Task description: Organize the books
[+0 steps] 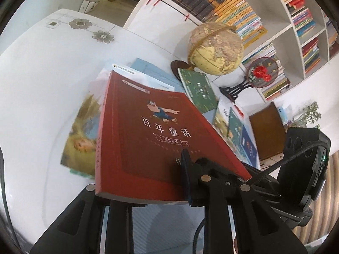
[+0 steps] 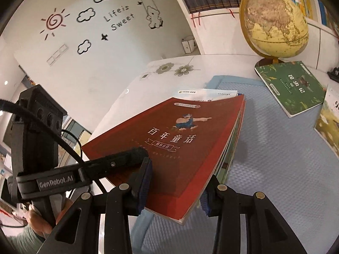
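I see the white desk (image 2: 118, 97) with a blue mat (image 2: 275, 158) on it. Above the mat, a stack of books with a red book (image 2: 169, 148) on top is lifted off the desk — I've both tongs clamped on its near edge, the left gripper (image 1: 148, 192) at one corner, the right gripper (image 2: 173, 192) at the other. The globe (image 2: 273, 19) stands at the far edge, a green book (image 2: 290, 86) flat just in front, touching its base.
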{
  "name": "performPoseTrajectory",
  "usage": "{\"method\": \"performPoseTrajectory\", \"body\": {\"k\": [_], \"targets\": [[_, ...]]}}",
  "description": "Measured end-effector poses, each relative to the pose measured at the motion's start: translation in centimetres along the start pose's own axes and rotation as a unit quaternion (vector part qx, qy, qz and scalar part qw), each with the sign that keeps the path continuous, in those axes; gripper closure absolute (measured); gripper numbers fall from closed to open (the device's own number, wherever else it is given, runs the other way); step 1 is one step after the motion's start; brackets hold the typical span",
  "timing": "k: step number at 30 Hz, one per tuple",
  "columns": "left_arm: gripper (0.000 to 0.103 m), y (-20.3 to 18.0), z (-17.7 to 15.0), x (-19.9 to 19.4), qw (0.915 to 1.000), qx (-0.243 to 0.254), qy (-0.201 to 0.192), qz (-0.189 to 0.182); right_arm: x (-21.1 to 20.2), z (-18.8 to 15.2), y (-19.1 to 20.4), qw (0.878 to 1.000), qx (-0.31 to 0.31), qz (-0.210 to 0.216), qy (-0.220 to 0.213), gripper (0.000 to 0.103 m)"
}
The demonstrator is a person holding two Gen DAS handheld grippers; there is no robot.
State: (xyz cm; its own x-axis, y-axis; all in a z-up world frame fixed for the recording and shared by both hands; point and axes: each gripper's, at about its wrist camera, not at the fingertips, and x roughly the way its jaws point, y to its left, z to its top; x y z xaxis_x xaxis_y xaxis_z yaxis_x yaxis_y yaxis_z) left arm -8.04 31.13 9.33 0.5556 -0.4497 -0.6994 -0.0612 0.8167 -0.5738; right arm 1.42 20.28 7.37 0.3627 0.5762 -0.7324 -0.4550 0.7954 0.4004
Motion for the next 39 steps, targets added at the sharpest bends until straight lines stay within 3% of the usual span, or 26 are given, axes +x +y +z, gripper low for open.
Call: {"method": "performPoseTrajectory", "body": {"k": [4,10,17,22,25,29,39], "targets": [[0.071,1.9,1.1,1.5,0.9995,-0.017,0.024,0.014,2.1,0.7,-0.7,0.999,0.038,0.000,0.013,0.063],[0.059,4.3,0.8,2.2,0.9960,-0.045,0.062,0.047,4.2,-0.2,-0.4,0.999,0.039,-0.010,0.037,0.063],[0.059,4.1,-2.1,-1.0,0.9798,-0.041,0.048,0.190,4.6,-2.0,-2.3,0.995,0.068,-0.021,0.074,0.062],[0.059,-1.2,-2.9,-4.3,0.9660,0.018,-0.007,0.258,1.0,-3.4,-4.2,0.993,0.098,-0.014,0.056,0.055],[0.059,-6.3,-3.2,-6.1,0.9586,0.060,-0.045,0.275,-1.8,-4.2,-5.2,0.993,0.108,-0.009,0.041,0.053],[0.059,-12.4,-3.5,-6.6,0.9506,0.091,-0.068,0.289,-6.8,-5.5,-6.6,0.994,0.103,-0.020,0.016,0.050],[0.059,-28.7,-10.0,-3.6,0.9506,0.170,-0.077,0.248,-20.2,-12.0,-13.6,0.990,0.123,-0.059,-0.031,0.046]]}}
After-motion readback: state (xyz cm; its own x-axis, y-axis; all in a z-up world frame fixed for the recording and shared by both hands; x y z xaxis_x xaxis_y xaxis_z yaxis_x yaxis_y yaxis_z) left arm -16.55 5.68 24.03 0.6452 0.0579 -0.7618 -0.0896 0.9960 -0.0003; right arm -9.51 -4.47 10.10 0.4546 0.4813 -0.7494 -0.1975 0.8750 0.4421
